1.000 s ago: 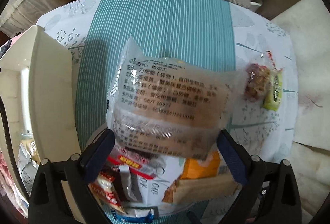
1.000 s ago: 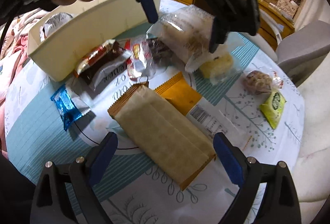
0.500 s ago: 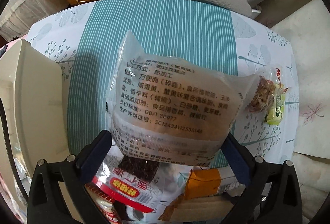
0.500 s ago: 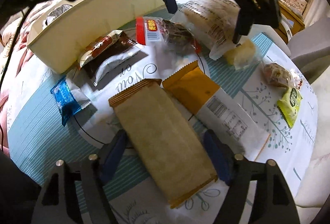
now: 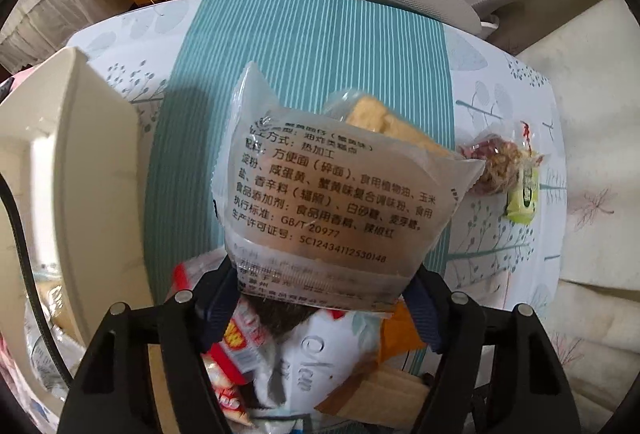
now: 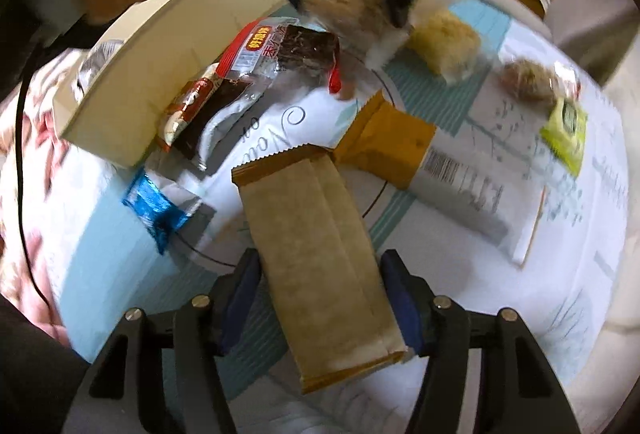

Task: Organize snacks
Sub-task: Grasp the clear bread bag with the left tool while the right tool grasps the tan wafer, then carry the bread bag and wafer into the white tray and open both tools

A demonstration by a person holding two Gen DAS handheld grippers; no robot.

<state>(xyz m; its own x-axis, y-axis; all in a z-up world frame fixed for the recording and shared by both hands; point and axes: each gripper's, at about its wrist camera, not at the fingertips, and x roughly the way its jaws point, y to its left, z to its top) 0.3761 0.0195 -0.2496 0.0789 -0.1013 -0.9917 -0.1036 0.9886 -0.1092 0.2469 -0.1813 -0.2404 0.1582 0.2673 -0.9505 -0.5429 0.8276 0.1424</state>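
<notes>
Both pairs of jaws have just been closing. The left gripper (image 5: 320, 298) is now pinching the translucent noodle-snack packet (image 5: 336, 202) above the striped tablecloth (image 5: 304, 54); the right gripper (image 6: 320, 298) is clamping the brown paper-wrapped packet (image 6: 316, 254) near the cream bin (image 6: 168, 66), so both snacks are ready for binning.

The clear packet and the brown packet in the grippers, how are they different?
The clear packet is see-through with black print; the brown packet is plain and opaque. The clear one is squarish, the brown one long. The left gripper holds the clear one, the right gripper the brown. Both are gripped snacks.
</notes>
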